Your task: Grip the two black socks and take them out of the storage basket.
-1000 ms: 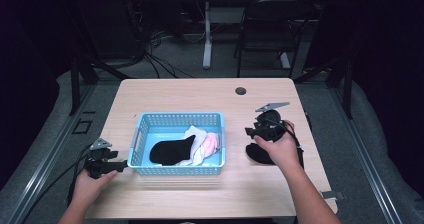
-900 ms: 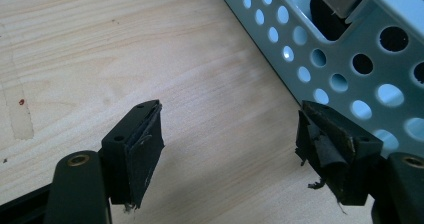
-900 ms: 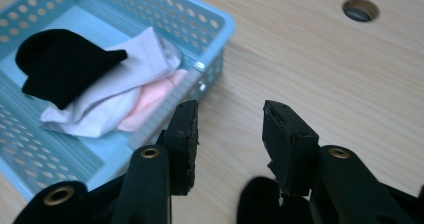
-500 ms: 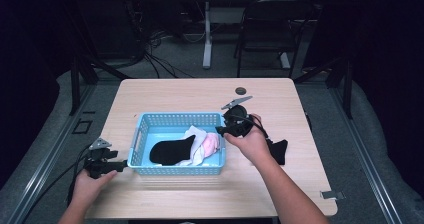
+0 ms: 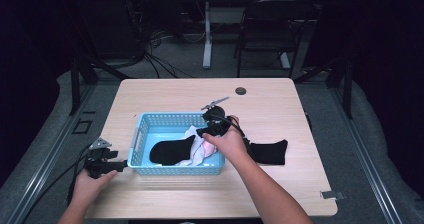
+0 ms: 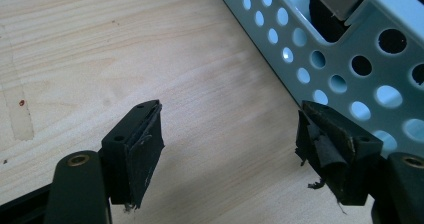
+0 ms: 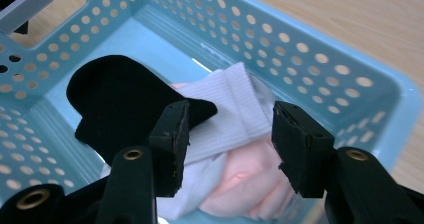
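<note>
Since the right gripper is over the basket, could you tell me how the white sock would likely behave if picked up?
The white sock lies creased, so it would probably droop limply. Its ribbed knit should grip well. It may drag the black sock overlapping it.

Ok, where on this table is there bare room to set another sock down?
Bare wood lies behind the blue basket toward the round grommet, and along the near edge. It is crowded right of the basket, where the black sock lies.

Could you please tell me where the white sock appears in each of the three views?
High view: white sock in the blue basket, right of the black sock.
Left gripper view: I cannot make it out.
Right gripper view: centre, between the jaws.
Shared landmark: the basket.
</note>
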Demonstrator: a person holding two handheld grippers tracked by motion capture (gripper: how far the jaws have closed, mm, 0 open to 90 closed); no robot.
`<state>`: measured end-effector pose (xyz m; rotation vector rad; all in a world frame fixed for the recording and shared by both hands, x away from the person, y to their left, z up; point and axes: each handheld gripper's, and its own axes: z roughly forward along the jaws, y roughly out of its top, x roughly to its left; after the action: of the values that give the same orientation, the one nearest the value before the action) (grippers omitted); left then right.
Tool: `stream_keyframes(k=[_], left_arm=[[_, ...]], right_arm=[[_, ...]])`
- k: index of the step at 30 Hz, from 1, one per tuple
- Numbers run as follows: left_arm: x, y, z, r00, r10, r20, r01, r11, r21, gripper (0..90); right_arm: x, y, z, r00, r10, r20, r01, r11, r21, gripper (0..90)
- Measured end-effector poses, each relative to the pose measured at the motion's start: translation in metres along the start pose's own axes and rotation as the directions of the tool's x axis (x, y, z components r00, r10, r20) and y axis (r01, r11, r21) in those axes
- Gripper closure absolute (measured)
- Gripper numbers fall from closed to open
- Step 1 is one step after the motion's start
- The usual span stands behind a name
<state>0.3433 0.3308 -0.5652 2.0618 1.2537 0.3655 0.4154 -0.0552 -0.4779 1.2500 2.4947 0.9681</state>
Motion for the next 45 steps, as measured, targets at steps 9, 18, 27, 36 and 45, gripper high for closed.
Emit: stream_keyframes(k=[9, 18, 27, 36, 45], left_arm=[[0.000, 0.000, 0.000, 1.0000, 0.001, 0.000, -0.001, 1.0000, -0.001, 26.6], [0.000, 0.001, -0.001, 1.0000, 0.002, 0.002, -0.002, 1.0000, -0.003, 26.6], [0.000, 0.001, -0.001, 1.0000, 0.003, 0.002, -0.003, 1.0000, -0.005, 26.6], [0.000, 0.001, 0.000, 1.0000, 0.002, 0.005, -0.002, 1.0000, -0.003, 26.6], [0.000, 0.001, 0.000, 1.0000, 0.004, 0.004, -0.004, 1.0000, -0.003, 26.6]], right_arm=[[0.015, 0.009, 0.038, 0.9972, 0.074, -0.014, -0.073, 0.995, 0.062, 48.5], [0.016, 0.009, 0.062, 0.9912, 0.132, -0.010, -0.130, 0.982, 0.134, 48.4], [0.018, 0.006, 0.073, 0.9869, 0.157, -0.038, -0.144, 0.964, 0.222, 47.9], [0.027, 0.006, 0.072, 0.9923, 0.110, -0.058, -0.097, 0.976, 0.194, 59.3], [0.039, 0.008, 0.065, 0.9942, 0.041, -0.100, -0.027, 0.990, 0.138, 78.0]])
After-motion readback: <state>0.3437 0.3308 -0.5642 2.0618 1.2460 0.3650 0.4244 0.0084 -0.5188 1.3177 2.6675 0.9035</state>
